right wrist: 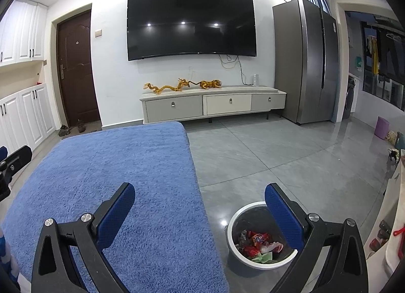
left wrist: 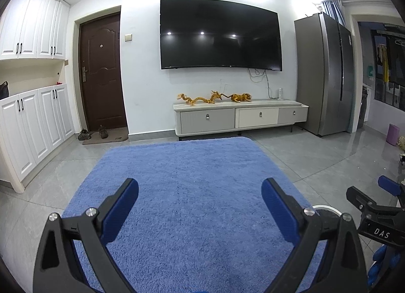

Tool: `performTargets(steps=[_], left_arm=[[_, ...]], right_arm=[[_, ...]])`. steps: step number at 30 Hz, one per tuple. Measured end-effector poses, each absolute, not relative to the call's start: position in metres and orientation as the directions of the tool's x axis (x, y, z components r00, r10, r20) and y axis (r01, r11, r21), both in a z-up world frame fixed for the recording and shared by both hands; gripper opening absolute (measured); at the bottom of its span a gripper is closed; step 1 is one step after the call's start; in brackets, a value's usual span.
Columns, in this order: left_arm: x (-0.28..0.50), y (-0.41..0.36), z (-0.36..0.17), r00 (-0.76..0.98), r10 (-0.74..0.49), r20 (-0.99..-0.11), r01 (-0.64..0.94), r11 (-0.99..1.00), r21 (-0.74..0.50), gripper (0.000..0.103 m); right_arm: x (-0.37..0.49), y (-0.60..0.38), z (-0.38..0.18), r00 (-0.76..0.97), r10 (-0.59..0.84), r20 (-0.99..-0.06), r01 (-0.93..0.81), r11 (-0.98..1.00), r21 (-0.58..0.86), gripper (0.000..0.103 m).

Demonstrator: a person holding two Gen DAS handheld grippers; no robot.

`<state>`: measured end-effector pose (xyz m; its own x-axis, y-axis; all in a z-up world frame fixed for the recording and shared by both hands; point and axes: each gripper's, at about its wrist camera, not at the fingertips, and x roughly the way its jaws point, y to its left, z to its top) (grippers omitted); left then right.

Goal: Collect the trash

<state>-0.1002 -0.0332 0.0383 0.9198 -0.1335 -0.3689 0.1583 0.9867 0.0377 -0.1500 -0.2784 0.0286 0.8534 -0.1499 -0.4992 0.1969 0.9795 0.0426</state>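
A blue rug [right wrist: 114,191] covers the floor ahead, its right edge running beside bare grey tile [right wrist: 278,156] that stretches to the TV cabinet [right wrist: 212,105] and fridge [right wrist: 306,65]. Just off that edge stands the trash bin [right wrist: 234,250], grey with a white rim, holding crumpled wrappers [right wrist: 258,242]. The right gripper [right wrist: 200,207] hovers level above rug and bin, fingers spread wide and holding nothing. The left gripper [left wrist: 200,201] hangs over mid-rug, likewise released and empty.
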Motion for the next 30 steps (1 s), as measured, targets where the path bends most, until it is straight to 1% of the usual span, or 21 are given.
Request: performTargets(steps=[30], left_arm=[[-0.1003, -0.0405, 0.0366, 0.911, -0.146, -0.386, 0.178, 0.983, 0.048, 0.098]], right_arm=[[-0.1528, -0.2853, 0.0297, 0.85, -0.188, -0.492, 0.237, 0.971, 0.039, 0.103]])
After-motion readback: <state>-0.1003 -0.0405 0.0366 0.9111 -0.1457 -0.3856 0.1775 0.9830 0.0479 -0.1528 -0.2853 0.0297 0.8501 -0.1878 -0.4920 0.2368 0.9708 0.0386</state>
